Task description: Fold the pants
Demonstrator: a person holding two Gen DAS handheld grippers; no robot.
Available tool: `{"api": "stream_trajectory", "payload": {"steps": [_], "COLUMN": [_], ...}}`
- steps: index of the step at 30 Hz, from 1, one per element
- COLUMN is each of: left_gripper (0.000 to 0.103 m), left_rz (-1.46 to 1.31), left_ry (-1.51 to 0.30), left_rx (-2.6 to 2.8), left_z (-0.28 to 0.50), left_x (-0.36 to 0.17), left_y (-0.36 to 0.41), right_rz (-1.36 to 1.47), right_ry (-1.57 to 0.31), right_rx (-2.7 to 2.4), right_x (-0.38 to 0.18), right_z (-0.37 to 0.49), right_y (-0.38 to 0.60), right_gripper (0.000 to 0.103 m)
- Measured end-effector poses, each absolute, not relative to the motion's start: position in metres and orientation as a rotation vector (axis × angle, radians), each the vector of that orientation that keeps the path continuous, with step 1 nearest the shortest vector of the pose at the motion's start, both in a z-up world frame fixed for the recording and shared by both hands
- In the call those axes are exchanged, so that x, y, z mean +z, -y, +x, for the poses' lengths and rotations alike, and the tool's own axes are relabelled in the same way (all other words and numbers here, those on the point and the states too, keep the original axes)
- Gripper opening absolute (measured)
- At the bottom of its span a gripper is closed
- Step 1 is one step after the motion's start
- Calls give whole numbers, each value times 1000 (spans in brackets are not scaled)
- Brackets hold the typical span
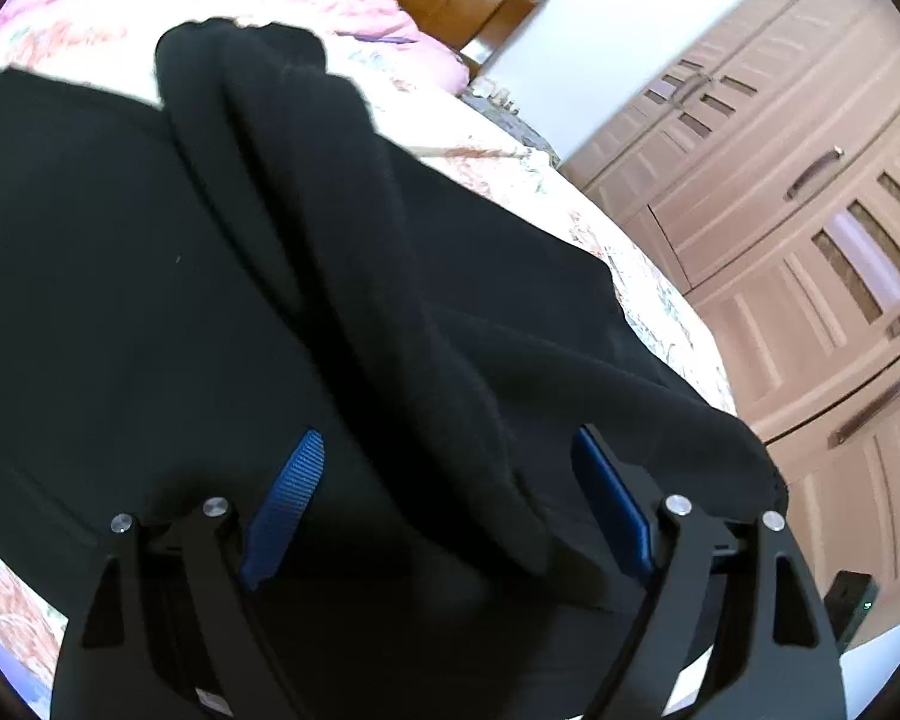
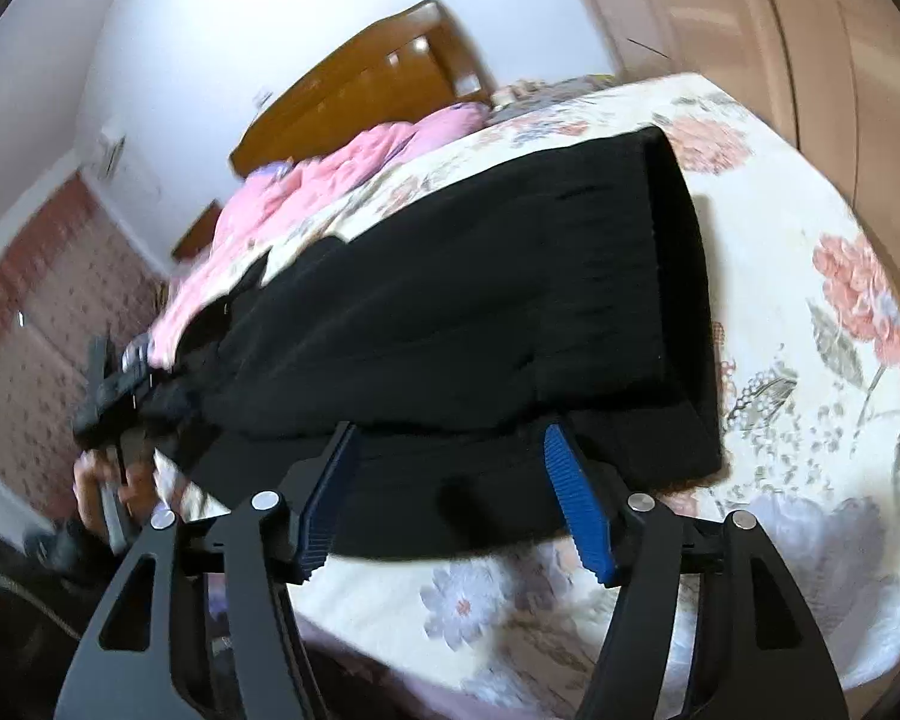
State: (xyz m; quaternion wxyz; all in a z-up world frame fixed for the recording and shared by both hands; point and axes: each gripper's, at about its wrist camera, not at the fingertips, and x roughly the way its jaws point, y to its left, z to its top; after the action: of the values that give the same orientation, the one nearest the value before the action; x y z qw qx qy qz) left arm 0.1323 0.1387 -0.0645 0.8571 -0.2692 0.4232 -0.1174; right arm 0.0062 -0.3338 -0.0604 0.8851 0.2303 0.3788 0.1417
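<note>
The black pants [image 2: 450,312] lie folded on the floral bedsheet [image 2: 810,396], a pink blanket [image 2: 306,192] beyond them. The left gripper [image 1: 447,444] stands wide over the pants, a raised fold between its blue pads [image 1: 285,498], unpinched. The right gripper [image 2: 450,438] gapes over the pants' near edge, holding nothing.

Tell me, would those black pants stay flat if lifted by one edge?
Probably not. The black pants already sag into soft rolls and ridges, so they would likely droop. The cloth looks thick and fleecy, so fairly hefty, and unlikely to slide much on the flowered bedspread.
</note>
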Motion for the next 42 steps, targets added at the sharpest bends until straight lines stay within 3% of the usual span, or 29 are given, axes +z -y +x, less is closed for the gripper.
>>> {"api": "stream_trajectory", "payload": {"steps": [9, 14, 29, 33, 35, 36, 37, 38, 40, 42], "left_gripper": [85, 85, 89, 91, 90, 79, 53, 48, 24, 16], "left_rz": [-491, -494, -512, -464, -436, -427, -418, -382, -338, -332], "left_ry": [-883, -892, -911, -932, -944, -932, -932, -955, -954, -935], "left_rx": [-223, -223, -231, -203, -177, -168, -164, -132, -90, -91], "left_z": [134, 135, 139, 156, 166, 169, 172, 175, 175, 170], "left_x": [-56, -58, -61, -58, -58, -55, -53, -50, -40, -29], "left_y": [-144, -150, -162, -157, -154, -152, -151, -148, -147, -150], "right_rz": [719, 741, 926, 751, 726, 732, 745, 752, 747, 737], "right_ry": [-829, -885, -845, -847, -840, -832, -824, -817, -802, -782], "right_rx": [155, 70, 49, 11, -11, -11, -4, 2, 13, 33], "right_x": [-68, -73, -87, -78, -78, -78, -79, -79, -77, -71], "right_z": [25, 19, 26, 29, 27, 25, 24, 23, 23, 21], "right_y": [344, 348, 356, 336, 334, 335, 337, 338, 336, 335], "right_gripper": [55, 27, 29, 30, 16, 14, 13, 12, 11, 10]}}
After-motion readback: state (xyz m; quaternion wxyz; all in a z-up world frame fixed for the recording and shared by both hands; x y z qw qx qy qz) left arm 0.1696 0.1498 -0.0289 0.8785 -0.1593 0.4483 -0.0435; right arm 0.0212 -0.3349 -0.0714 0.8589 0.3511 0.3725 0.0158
